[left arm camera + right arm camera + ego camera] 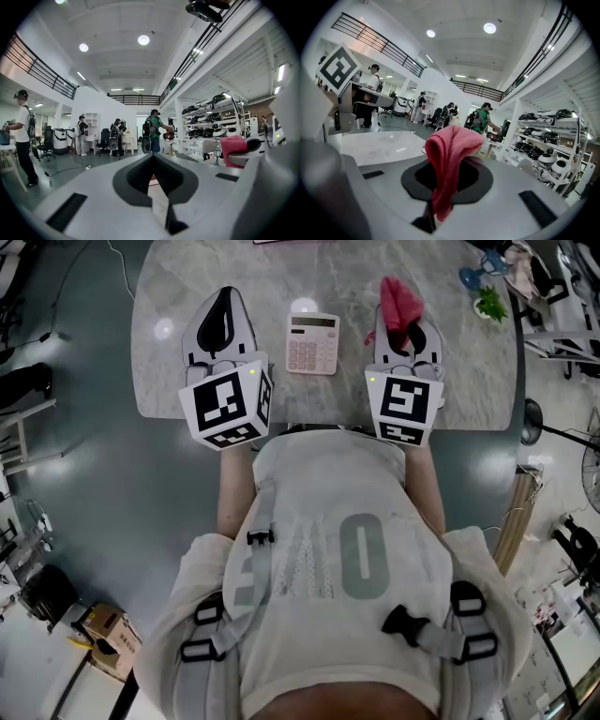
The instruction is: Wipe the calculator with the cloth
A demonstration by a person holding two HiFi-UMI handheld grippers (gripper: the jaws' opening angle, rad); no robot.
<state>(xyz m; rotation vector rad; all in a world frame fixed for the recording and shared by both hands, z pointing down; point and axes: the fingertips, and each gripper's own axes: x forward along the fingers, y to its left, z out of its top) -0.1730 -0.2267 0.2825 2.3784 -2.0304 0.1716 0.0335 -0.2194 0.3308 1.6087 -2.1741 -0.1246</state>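
Observation:
A pink-and-white calculator (312, 343) lies flat on the grey marble table (187, 277), between my two grippers. My right gripper (403, 326) is just right of it and is shut on a pink cloth (401, 298). In the right gripper view the cloth (449, 159) bunches up above the jaws and hangs down over them. My left gripper (226, 298) hovers left of the calculator with its jaws shut and empty (153, 158). From the left gripper view the cloth (233, 149) shows far right; the calculator is hidden in both gripper views.
A small green plant (489, 304) and a blue object (472, 277) stand at the table's far right corner. The table's near edge (309, 424) runs just in front of the person's body. Several people (154, 131) stand far off in the room.

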